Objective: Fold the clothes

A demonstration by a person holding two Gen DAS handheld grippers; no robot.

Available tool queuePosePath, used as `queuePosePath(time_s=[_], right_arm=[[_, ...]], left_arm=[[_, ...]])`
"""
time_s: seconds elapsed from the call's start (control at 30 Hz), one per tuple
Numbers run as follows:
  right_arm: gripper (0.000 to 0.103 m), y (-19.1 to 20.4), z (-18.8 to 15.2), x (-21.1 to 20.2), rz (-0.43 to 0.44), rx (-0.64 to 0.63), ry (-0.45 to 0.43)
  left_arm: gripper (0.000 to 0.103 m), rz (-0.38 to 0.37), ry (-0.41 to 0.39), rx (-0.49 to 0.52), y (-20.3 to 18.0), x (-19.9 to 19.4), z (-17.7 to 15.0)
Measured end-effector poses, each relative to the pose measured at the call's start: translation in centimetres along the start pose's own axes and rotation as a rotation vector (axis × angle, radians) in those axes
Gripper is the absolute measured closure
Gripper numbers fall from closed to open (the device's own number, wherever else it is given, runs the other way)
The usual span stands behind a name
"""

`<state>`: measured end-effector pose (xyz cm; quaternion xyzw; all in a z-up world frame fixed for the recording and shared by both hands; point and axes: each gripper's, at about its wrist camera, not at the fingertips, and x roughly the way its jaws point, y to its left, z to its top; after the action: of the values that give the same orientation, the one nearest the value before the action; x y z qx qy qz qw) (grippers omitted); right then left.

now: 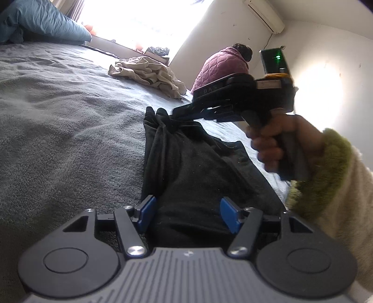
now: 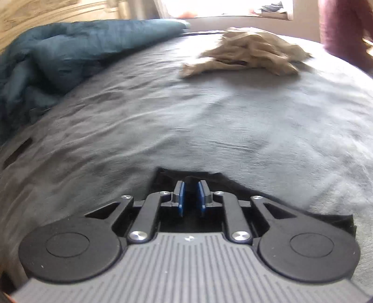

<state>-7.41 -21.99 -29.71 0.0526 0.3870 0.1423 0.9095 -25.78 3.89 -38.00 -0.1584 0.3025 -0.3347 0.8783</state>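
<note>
A black garment (image 1: pixel 191 167) lies stretched along the grey bed cover (image 1: pixel 58 116). My left gripper (image 1: pixel 188 213) is open at its near end, with the cloth lying between the blue pads (image 1: pixel 146 213) and nothing pinched. At the far end my right gripper (image 1: pixel 178 111), held by a hand in a green-cuffed fleece sleeve (image 1: pixel 326 177), is shut on a bunched corner lifted off the bed. In the right wrist view the right gripper (image 2: pixel 190 198) has its pads close together with a fold of the black garment (image 2: pixel 223 180) between them.
A crumpled beige garment (image 1: pixel 149 74) (image 2: pixel 247 56) lies farther up the bed. A blue duvet (image 1: pixel 42 21) (image 2: pixel 70 51) is heaped at the head end. A person in a purple quilted jacket (image 1: pixel 223 67) crouches beyond the bed's far edge, by the wall.
</note>
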Motion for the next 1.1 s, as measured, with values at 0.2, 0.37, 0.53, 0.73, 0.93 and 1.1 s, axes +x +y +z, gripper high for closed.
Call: queuePosePath(time_s=[0.2,0.37,0.53,0.73,0.93,1.1], right_arm=[[0.087,0.2,0.6,5.0,-0.021,-0.035,0.086],[0.085,-2.5,3.2,5.1,-0.076,0.128,-0.066],[0.076,-2.2,1.7,-0.4,-0.008,0.071,-0.074],[0.069,0.1,0.9,1.0,0.021,0.001,0.04],[0.08,1.3,0.1,3.8,-0.047,-0.017,0.091],[0.097,-1.9,-0.9,1.3,0.074,0.183,-0.026]], left_arm=[[0.04,0.01,0.006,0.015,-0.2,-0.1,0.0],[0.04,0.006,-0.004,-0.001,0.0,-0.5,-0.2],[0.04,-0.02,-0.007,-0.029,0.6,-0.7,0.0],[0.04,0.002,-0.013,-0.012,0.2,-1.0,0.3],[0.04,0.071,-0.037,-0.007,0.8,-2.3,0.7],[0.041,0.077,-0.054,0.046,1.5,-0.9,3.1]])
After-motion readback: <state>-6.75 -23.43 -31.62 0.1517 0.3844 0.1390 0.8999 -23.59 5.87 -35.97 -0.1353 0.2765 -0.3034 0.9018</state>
